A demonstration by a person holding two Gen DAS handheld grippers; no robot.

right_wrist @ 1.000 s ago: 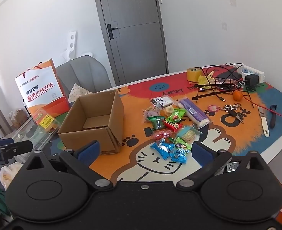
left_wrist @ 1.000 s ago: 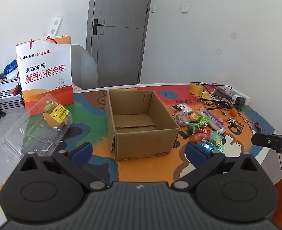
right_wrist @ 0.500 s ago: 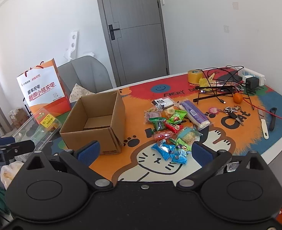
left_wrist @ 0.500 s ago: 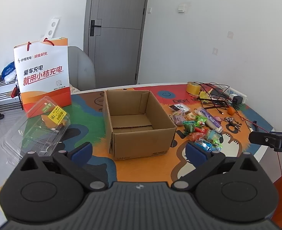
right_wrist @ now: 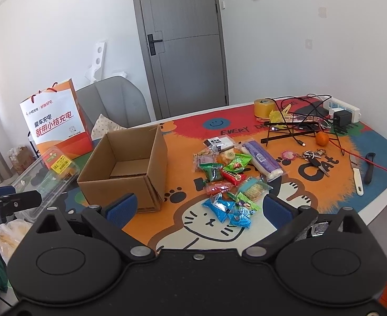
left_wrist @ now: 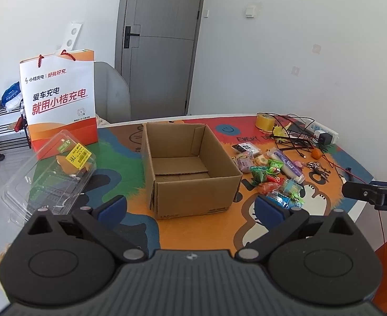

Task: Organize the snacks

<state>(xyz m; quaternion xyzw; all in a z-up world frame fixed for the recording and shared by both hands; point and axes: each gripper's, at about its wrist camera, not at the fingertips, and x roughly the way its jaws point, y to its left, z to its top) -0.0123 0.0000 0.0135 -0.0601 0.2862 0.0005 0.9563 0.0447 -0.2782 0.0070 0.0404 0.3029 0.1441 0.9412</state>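
The snacks (right_wrist: 230, 181) lay in a loose heap on the worktop (right_wrist: 325, 192), just to the right of the open cardboard box (right_wrist: 130, 168), and directly ahead of the right claw (right_wrist: 198, 208). That claw hung above the near edge with its jaws spread wide and nothing between them; the nearest blue packets (right_wrist: 221, 206) sat just beyond the gap. The left claw (left_wrist: 190, 208), equally wide and empty, faced the box (left_wrist: 190, 168) head-on, with the snack pile (left_wrist: 269, 176) off toward its right finger, so the right hand looked the better placed for a first pick. The heap ran roughly away from the claw, and the long purple packet (right_wrist: 261, 158) lay slanted along its far right side.

The transfer would likely run leftward over the box's right wall, which stood close to the nearest wrappers. Room was open in front of the pile on the cat-printed mat. Behind and to the right lay keys (right_wrist: 312, 155), cables (right_wrist: 298, 121), an orange (right_wrist: 322, 138) and a knife (right_wrist: 356, 171), set apart from the heap. On the box's left a clear clamshell container (left_wrist: 51, 176) and an orange paper bag (left_wrist: 59, 100) took up the worktop.
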